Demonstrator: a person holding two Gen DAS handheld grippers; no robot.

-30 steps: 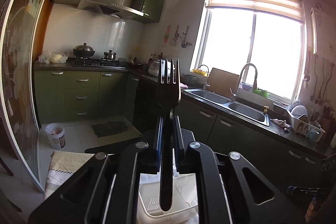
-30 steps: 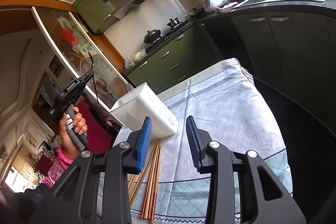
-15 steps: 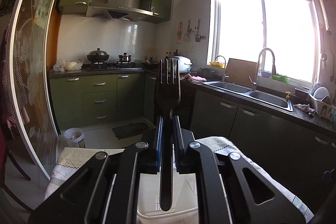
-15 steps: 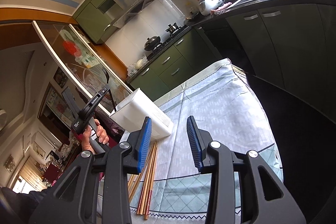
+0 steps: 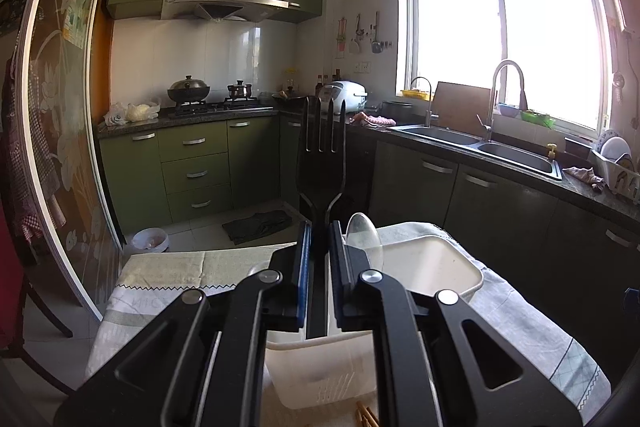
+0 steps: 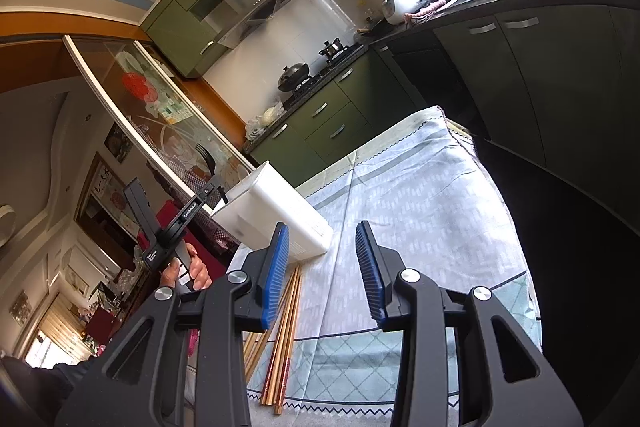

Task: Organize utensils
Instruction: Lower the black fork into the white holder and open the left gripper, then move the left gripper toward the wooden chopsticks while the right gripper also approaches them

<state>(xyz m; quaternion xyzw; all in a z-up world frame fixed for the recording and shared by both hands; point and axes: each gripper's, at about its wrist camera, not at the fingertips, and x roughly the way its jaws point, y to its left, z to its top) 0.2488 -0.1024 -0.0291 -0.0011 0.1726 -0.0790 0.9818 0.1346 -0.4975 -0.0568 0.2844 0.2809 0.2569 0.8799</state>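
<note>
My left gripper is shut on a black fork, tines up, with its handle end just above the white utensil holder. A clear plastic spoon stands in the holder beside the fork. In the right wrist view the left gripper holds the fork over the same holder. My right gripper is open and empty above the table, with several wooden chopsticks lying below its left finger.
The table wears a pale checked cloth. Green cabinets, a stove with pots and a sink counter lie beyond. A glass sliding door stands to the left.
My left gripper has come down and forward over the white holder with the fork; the spoon in the holder has come into view. My right gripper stays open, tilted slightly.
</note>
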